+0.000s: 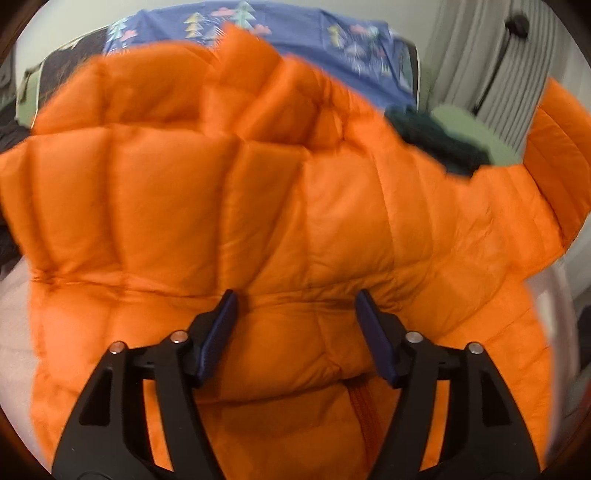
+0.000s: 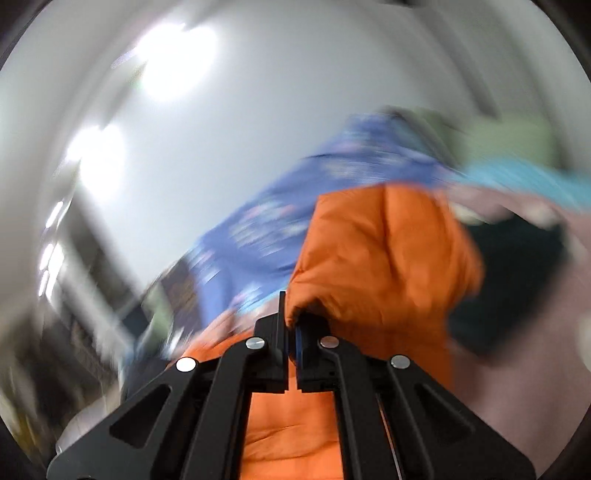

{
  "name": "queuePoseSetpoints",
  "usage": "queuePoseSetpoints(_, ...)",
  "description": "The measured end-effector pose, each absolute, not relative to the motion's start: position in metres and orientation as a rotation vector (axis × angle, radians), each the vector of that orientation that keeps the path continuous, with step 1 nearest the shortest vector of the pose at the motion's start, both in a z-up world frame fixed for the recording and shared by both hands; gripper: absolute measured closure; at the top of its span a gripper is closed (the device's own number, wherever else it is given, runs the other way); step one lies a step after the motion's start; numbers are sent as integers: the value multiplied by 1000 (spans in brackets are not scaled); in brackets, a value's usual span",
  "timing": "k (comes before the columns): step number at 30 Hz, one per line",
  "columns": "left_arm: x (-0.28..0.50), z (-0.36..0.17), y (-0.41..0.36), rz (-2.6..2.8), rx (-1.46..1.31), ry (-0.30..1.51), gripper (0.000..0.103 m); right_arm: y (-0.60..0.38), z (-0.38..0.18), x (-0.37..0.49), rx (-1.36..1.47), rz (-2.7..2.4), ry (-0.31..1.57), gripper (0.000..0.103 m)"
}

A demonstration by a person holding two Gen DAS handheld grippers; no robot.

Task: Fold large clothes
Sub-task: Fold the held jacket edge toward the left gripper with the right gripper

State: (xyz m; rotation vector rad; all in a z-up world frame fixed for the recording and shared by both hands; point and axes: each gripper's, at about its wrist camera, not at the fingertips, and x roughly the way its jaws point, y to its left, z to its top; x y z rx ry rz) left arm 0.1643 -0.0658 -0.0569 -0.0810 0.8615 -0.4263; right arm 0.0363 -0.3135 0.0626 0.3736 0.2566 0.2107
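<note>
Because the orange puffer jacket [image 1: 258, 206] fills nearly the whole left wrist view, from the upper left down to the bottom centre, it reads as a big, light, air-filled garment: soft quilted panels, no stiffness, and a smooth shell that looks slippery. My judgement is that it will slump and slide rather than hold a crease, so a hold is best taken on a firm line such as a hem, a stitched seam or the zipper [image 1: 356, 410] edge at lower centre, not on a fat puffed panel. It seems to lie over a pale bed surface [image 1: 14, 332] at the left edge of that view, with a blue tree-print cloth [image 1: 295, 33] behind it along the top and a dark green garment [image 1: 436, 144] at upper right.

In the right wrist view, which is heavily blurred, a fold of the same jacket [image 2: 384, 266] bulges up at centre right. The right gripper [image 2: 291, 325] is clenched tight, its jaws pinching a thin edge of orange fabric at lower centre.

At the bottom centre of the left wrist view, the left gripper [image 1: 295, 332] is released, jaws spread wide above the jacket near a horizontal seam; the pads [image 1: 221, 332] hold nothing, and whether they brush the fabric I cannot tell.
</note>
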Motion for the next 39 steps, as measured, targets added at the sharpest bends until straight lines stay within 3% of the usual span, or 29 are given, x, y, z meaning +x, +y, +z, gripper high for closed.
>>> queuePoseSetpoints(5, 147, -7, 5, -437, -278, 751, 28, -190, 29, 62, 103, 378, 418, 100)
queuePoseSetpoints(9, 130, 13, 58, -473, -410, 692, 21, -129, -44, 105, 30, 446, 725, 95)
queuePoseSetpoints(11, 129, 11, 65, -458, -399, 710, 20, -111, -76, 101, -3, 449, 829, 82)
queuePoseSetpoints(12, 129, 7, 67, -445, -386, 728, 20, -107, -86, 97, -18, 450, 861, 70)
queuePoseSetpoints(19, 130, -22, 53, -494, -394, 806, 19, -124, -71, 65, -64, 448, 767, 52)
queuePoseSetpoints(29, 117, -13, 66, -561, -473, 779, 14, -145, -60, 55, -59, 423, 728, 52)
queuePoseSetpoints(34, 112, 0, 75, -534, -463, 749, 12, -92, -49, 75, -112, 459, 672, 52)
queuePoseSetpoints(39, 120, -7, 73, -544, -446, 796, 12, -67, -56, 76, -78, 675, 775, 51)
